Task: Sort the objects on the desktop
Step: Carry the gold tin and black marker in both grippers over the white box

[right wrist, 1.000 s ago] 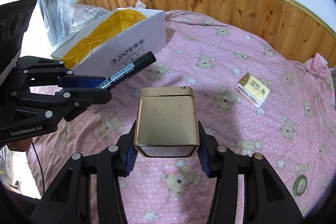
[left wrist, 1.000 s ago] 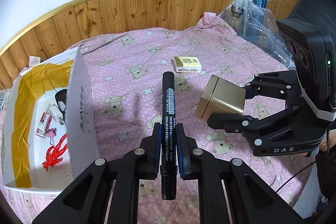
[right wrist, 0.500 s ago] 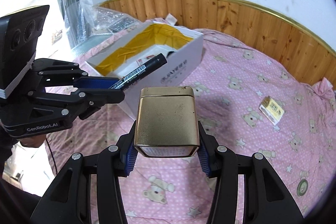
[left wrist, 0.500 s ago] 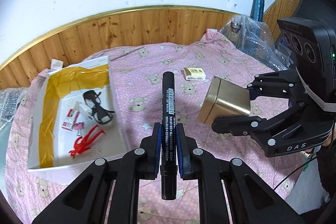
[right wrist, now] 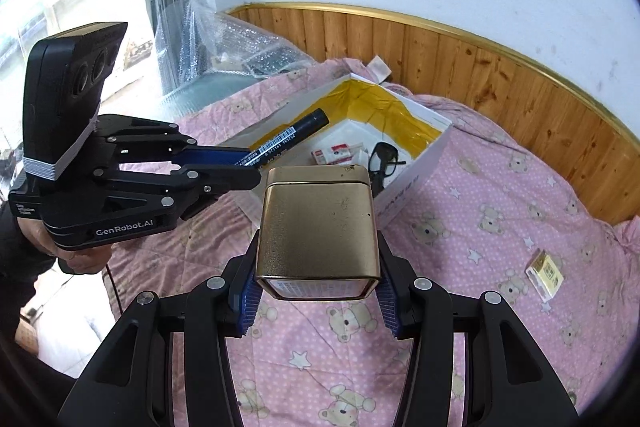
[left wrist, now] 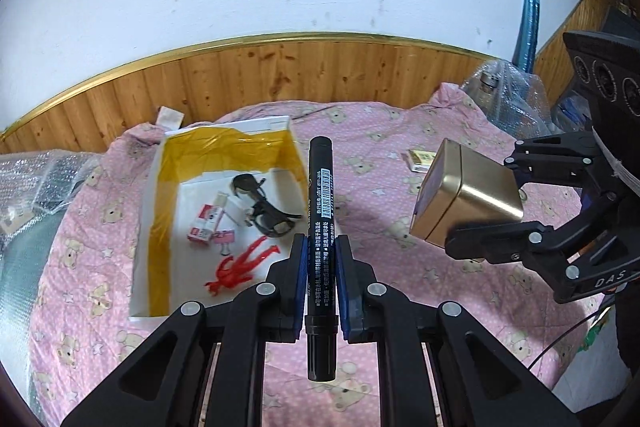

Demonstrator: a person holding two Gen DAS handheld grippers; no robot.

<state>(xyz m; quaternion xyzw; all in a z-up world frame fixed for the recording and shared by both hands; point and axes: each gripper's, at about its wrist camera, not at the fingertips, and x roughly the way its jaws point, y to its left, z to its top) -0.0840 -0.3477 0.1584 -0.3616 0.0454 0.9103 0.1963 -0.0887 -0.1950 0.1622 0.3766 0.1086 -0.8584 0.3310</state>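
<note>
Carrying two things over to the white cardboard box with the yellow tape lining (left wrist: 224, 147), so the trick here: bring each one right above the opening and low before letting go, marker first, tin after. Better not to drop the tin on the black-framed glasses (left wrist: 264, 215) already lying inside.

Starting at the left: box sitting ahead and left of the left tongs (left wrist: 320, 267), with a small red-and-white packet (left wrist: 206, 223), a pink binder clip (left wrist: 224, 239) and a red plastic figure (left wrist: 240, 267) on its floor next to the glasses. Left tongs clamped on a black marker pen with a white barcode label (left wrist: 320, 227), held around mid-barrel, pointing forward along the fingers, tip hanging about over the near right wall of the box. Probably needs a small shift left so it lands inside and not on the rim.

Moving right: right tongs (right wrist: 318, 291) squeezed on a square brass-coloured metal tin (right wrist: 318, 227), gripped low on its sides, lid end forward. Tin floating above the pink teddy-bear quilt (right wrist: 480, 227), box ahead and slightly left of it.

Further right: a small yellow-and-white carton (right wrist: 544, 275) left on the quilt, well apart from both tongs, off to the right. Looks like the next pickup.
</note>
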